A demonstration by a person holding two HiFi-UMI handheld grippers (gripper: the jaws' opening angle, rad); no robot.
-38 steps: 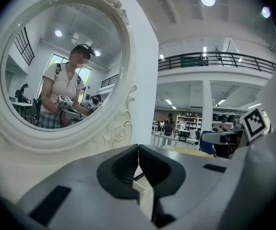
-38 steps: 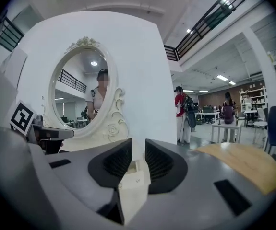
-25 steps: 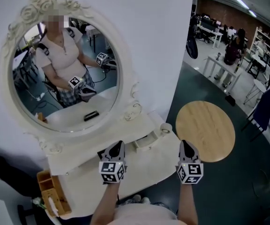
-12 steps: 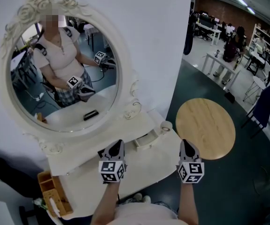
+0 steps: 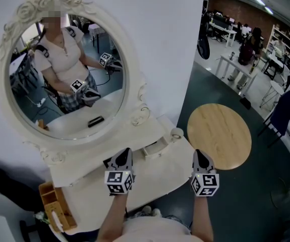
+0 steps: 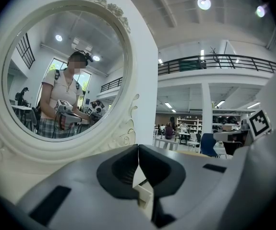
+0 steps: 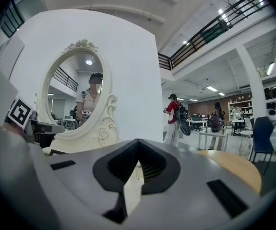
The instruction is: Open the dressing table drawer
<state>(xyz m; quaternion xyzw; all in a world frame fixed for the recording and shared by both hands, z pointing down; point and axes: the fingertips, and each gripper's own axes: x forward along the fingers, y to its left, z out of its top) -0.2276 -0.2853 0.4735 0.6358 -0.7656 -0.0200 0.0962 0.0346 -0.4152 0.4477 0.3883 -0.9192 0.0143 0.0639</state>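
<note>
Head view sets the small drawer under the lower right curl of the mirror, and its front seems to stand a little proud of the shelf, so it may already be partly out. The left gripper hovers below the mirror, just short of the drawer. The right gripper hangs well right of the mirror, past the dressing table edge. Both have their jaws pressed together on nothing. That idle, level pose fits hands either approaching the drawer or drawn back from it.
</note>
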